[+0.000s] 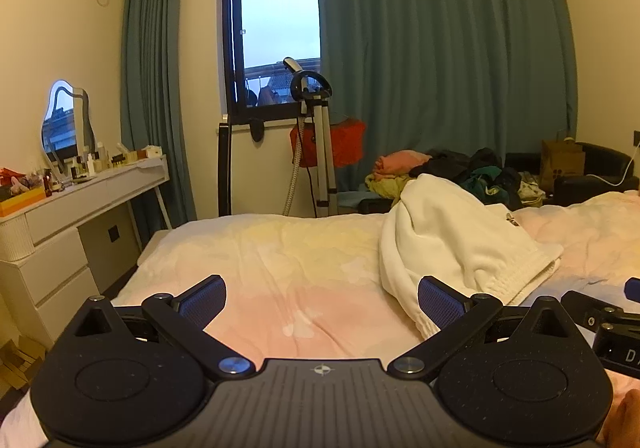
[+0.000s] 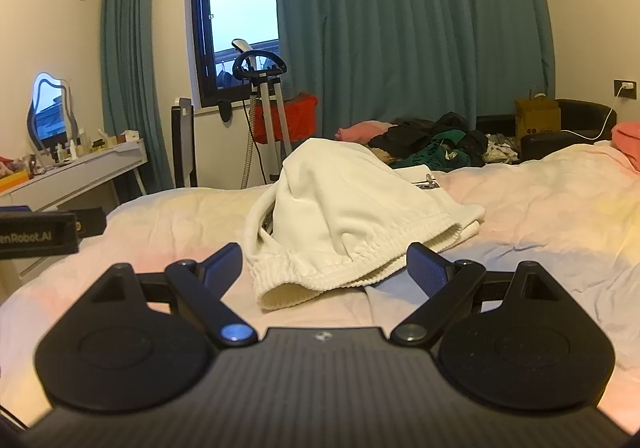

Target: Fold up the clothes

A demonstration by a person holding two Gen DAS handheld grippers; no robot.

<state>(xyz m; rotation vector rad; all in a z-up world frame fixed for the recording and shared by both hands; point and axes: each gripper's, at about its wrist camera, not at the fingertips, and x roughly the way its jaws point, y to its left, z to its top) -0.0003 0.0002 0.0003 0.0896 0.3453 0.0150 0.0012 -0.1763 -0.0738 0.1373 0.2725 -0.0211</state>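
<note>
A white fleece garment [image 2: 344, 207] with a ribbed elastic hem lies heaped on the bed, standing up in a mound. In the left wrist view it [image 1: 452, 244] sits to the right of my fingers. My right gripper [image 2: 324, 268] is open and empty, its fingers either side of the hem, just short of it. My left gripper [image 1: 320, 300] is open and empty over bare sheet, the garment's edge near its right finger [image 1: 440, 302]. The right gripper's body shows at the left view's right edge [image 1: 600, 320].
The bed [image 1: 280, 272] has a pale pink and yellow sheet. A pile of dark and coloured clothes [image 2: 436, 143] lies at the far side. A white dressing table [image 1: 88, 199] stands left. A garment steamer stand [image 1: 320, 151] is by the window. A pink item [image 2: 628, 139] lies far right.
</note>
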